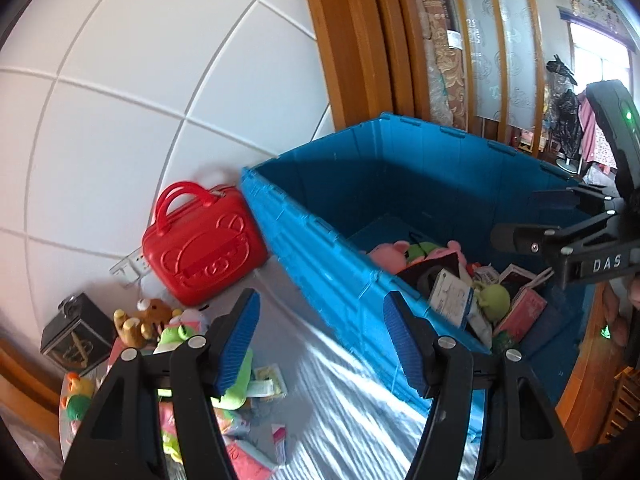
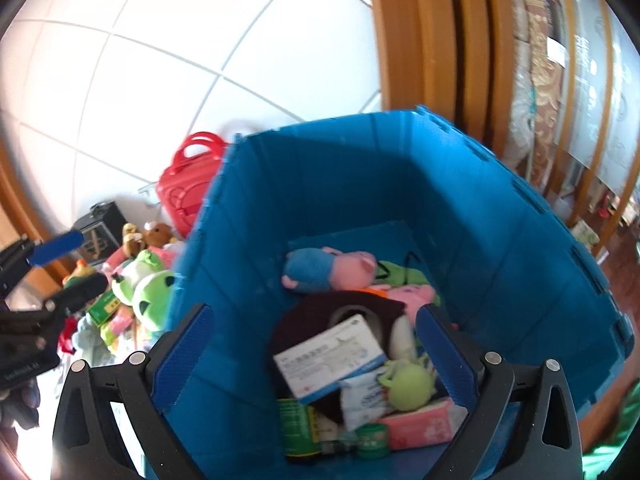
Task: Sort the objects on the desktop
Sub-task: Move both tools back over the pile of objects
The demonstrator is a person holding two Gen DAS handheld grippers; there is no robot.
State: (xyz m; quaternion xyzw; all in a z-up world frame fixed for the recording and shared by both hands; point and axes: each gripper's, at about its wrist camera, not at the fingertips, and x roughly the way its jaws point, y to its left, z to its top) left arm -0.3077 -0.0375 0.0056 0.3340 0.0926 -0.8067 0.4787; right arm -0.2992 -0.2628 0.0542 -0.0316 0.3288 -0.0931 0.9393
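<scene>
A big blue crate (image 1: 320, 248) stands on the table; it fills the right wrist view (image 2: 500, 240). Inside lie plush toys (image 2: 332, 270), a white medicine box (image 2: 332, 356), a green frog toy (image 2: 410, 384) and packets. My right gripper (image 2: 316, 354) is open and empty, held above the crate's contents; it shows at the right of the left wrist view (image 1: 532, 220). My left gripper (image 1: 320, 344) is open and empty, above the table left of the crate. A pile of loose toys and boxes (image 1: 176, 336) lies on the table at the left.
A red bear-embossed case (image 1: 204, 256) leans against the white tiled wall behind the pile. A black box (image 1: 76, 332) stands at the far left. A green frog plush (image 2: 150, 292) lies beside the crate. A wooden door frame (image 1: 352, 40) rises behind.
</scene>
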